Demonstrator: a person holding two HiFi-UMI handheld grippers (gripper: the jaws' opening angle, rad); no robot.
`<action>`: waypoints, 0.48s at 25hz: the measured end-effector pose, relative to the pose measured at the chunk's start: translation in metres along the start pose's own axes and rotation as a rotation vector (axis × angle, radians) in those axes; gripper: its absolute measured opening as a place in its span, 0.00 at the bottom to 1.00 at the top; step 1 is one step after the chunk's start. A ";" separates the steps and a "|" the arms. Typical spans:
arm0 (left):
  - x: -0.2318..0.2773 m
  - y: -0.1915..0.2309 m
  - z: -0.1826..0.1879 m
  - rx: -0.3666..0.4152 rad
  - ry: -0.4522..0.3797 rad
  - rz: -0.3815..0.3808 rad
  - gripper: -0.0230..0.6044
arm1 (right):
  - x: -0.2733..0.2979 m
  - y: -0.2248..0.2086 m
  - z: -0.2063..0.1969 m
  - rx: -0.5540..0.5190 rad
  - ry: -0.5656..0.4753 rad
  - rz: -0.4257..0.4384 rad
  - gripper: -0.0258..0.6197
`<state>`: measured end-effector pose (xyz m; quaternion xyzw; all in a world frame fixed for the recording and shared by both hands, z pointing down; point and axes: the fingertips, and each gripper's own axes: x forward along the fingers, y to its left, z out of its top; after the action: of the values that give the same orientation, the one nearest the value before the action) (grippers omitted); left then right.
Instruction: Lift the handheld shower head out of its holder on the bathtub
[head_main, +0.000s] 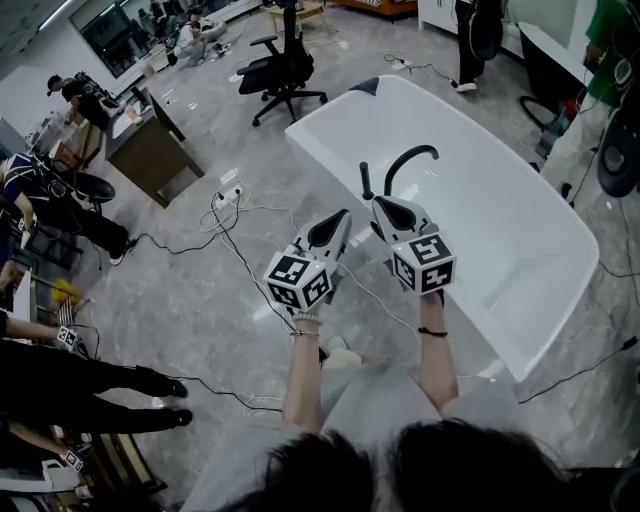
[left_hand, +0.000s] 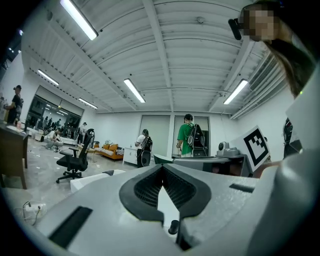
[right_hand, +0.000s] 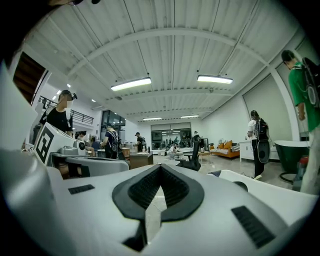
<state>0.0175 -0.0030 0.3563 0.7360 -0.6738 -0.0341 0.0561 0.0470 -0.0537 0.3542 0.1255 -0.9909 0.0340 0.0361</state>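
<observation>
The white bathtub (head_main: 510, 230) stands to the right in the head view. On its near rim a black curved spout (head_main: 412, 157) rises, with the black handheld shower head (head_main: 366, 181) standing upright just left of it. My left gripper (head_main: 344, 214) points at the rim a little below the shower head, jaws together and empty. My right gripper (head_main: 378, 203) hovers just below the shower head, also shut with nothing in it. In the left gripper view the shut tips (left_hand: 162, 168) frame a small black knob (left_hand: 173, 227) low in the gap. The right gripper view shows shut tips (right_hand: 160, 168) and the tub edge (right_hand: 265, 187).
A black office chair (head_main: 283, 68) stands beyond the tub's far end. Cables (head_main: 240, 262) and a power strip (head_main: 229, 194) lie on the floor to the left. A desk (head_main: 150, 150) and seated people are at far left. A person in green (left_hand: 188, 137) stands farther off.
</observation>
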 end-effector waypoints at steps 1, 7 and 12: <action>0.004 0.003 -0.001 -0.001 0.005 -0.012 0.05 | 0.003 -0.004 -0.001 0.003 0.001 -0.012 0.04; 0.020 0.029 -0.008 -0.004 0.025 -0.070 0.05 | 0.026 -0.017 -0.009 0.027 0.001 -0.075 0.04; 0.023 0.052 -0.014 -0.026 0.048 -0.099 0.05 | 0.052 -0.011 -0.016 0.035 0.025 -0.095 0.04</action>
<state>-0.0305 -0.0297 0.3772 0.7683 -0.6344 -0.0279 0.0802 0.0009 -0.0758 0.3746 0.1726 -0.9825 0.0514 0.0479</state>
